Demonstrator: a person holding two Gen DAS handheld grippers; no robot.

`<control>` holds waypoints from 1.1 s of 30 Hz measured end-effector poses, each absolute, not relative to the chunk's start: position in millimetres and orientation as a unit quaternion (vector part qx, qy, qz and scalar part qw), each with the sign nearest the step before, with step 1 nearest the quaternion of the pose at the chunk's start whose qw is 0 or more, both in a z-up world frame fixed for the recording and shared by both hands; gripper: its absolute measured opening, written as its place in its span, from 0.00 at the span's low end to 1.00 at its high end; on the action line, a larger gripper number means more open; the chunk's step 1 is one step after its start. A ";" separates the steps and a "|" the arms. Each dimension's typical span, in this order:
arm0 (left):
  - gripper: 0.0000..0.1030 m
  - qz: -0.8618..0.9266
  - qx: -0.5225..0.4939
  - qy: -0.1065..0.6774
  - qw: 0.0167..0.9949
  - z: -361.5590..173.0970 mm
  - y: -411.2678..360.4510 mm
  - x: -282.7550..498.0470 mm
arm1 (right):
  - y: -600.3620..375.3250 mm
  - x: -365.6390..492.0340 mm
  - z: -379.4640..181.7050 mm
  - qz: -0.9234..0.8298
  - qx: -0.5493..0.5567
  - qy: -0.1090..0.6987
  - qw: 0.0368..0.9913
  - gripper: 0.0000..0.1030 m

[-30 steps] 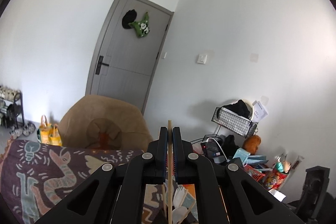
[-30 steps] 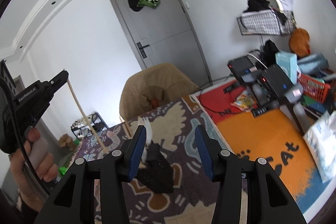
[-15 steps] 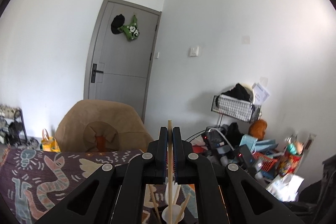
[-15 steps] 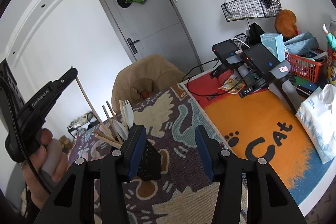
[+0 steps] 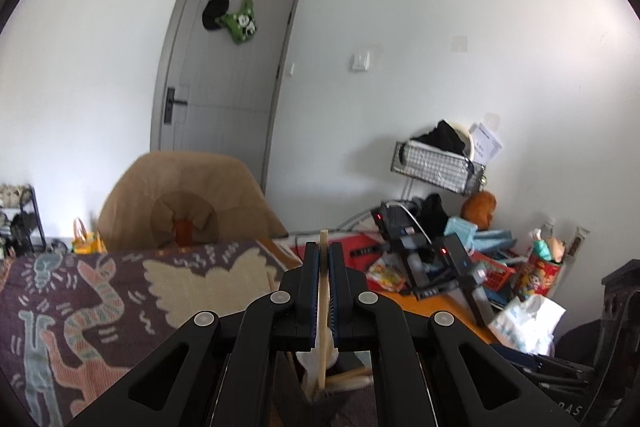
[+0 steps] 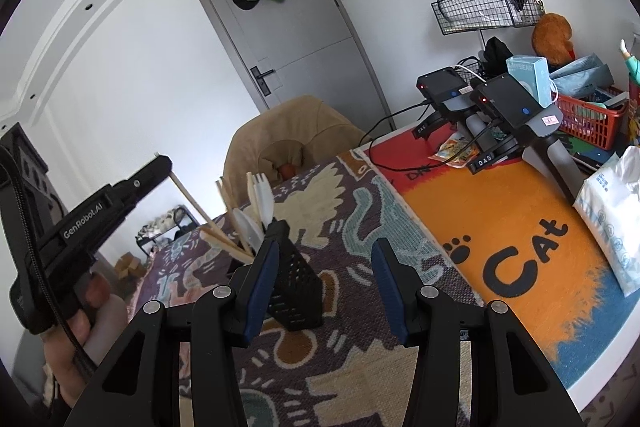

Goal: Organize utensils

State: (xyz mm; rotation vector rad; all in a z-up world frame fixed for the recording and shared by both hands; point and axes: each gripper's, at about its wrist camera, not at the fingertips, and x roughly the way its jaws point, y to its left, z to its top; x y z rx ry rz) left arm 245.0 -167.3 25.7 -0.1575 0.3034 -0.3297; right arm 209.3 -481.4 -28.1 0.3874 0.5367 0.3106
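My left gripper (image 5: 324, 255) is shut on a wooden chopstick (image 5: 322, 315), which points down into the utensil holder below. In the right wrist view the left gripper (image 6: 158, 167) stands at the left, with the chopstick (image 6: 192, 199) slanting down into a black perforated holder (image 6: 294, 283). The holder stands on the patterned rug and holds several wooden chopsticks and white plastic forks and spoons (image 6: 258, 205). My right gripper (image 6: 324, 259) is open and empty, with its jaws just in front of the holder.
A patterned rug (image 6: 360, 211) and an orange "Cat" mat (image 6: 500, 227) cover the surface. Black devices on stands (image 6: 504, 103), a red basket (image 6: 588, 115) and a tissue pack (image 6: 616, 207) lie at the right. A tan chair (image 6: 292, 135) stands behind.
The left gripper has lowered the chopstick, whose tip is now among the utensils in the holder. The right gripper has moved closer to the holder.
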 end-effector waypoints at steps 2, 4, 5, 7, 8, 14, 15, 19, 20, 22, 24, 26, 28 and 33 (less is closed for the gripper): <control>0.05 -0.173 -0.085 0.166 0.967 25.0 -165.3 242.7 | -478.6 205.6 -26.8 0.154 0.190 0.262 0.934 0.47; 0.21 -0.177 -0.093 0.183 0.963 25.9 -161.8 240.8 | -475.6 202.5 -25.6 0.156 0.190 0.262 0.933 0.47; 0.32 -0.175 -0.097 0.190 0.961 26.5 -158.7 238.6 | -473.2 200.1 -24.6 0.157 0.189 0.263 0.933 0.47; 0.77 -0.166 -0.107 0.188 0.962 28.7 -151.2 231.2 | -469.7 196.4 -23.3 0.156 0.187 0.265 0.933 0.53; 0.81 -0.162 -0.113 0.179 0.964 30.4 -145.5 223.6 | -468.4 194.3 -22.9 0.154 0.187 0.264 0.933 0.61; 0.86 -0.141 -0.122 0.191 0.964 34.8 -122.1 199.1 | -457.8 179.6 -14.4 0.149 0.179 0.263 0.936 0.80; 0.88 -0.139 -0.121 0.192 0.964 35.4 -119.3 194.9 | -455.8 176.4 -12.8 0.147 0.175 0.262 0.938 0.82; 0.95 -0.133 -0.117 0.185 0.967 38.6 -107.2 172.9 | -450.2 165.9 -7.8 0.145 0.168 0.262 0.939 0.87; 0.96 -0.132 -0.117 0.181 0.967 40.3 -103.2 166.1 | -449.0 163.1 -6.3 0.143 0.167 0.263 0.940 0.90; 0.99 -0.131 -0.117 0.177 0.969 42.7 -98.5 156.5 | -446.3 156.9 -3.2 0.142 0.162 0.261 0.941 0.92; 0.99 -0.129 -0.115 0.172 0.970 45.6 -94.0 147.0 | -442.9 150.6 0.5 0.143 0.156 0.259 0.943 0.92; 0.99 -0.127 -0.112 0.169 0.971 47.9 -90.6 137.9 | -439.1 145.0 3.9 0.144 0.147 0.259 0.944 0.92; 0.99 -0.127 -0.112 0.165 0.972 49.4 -85.4 128.7 | -435.0 139.2 6.7 0.147 0.139 0.259 0.945 0.92; 0.99 -0.118 -0.112 0.164 0.973 50.7 -73.4 112.5 | -425.0 122.6 13.9 0.153 0.121 0.255 0.947 0.95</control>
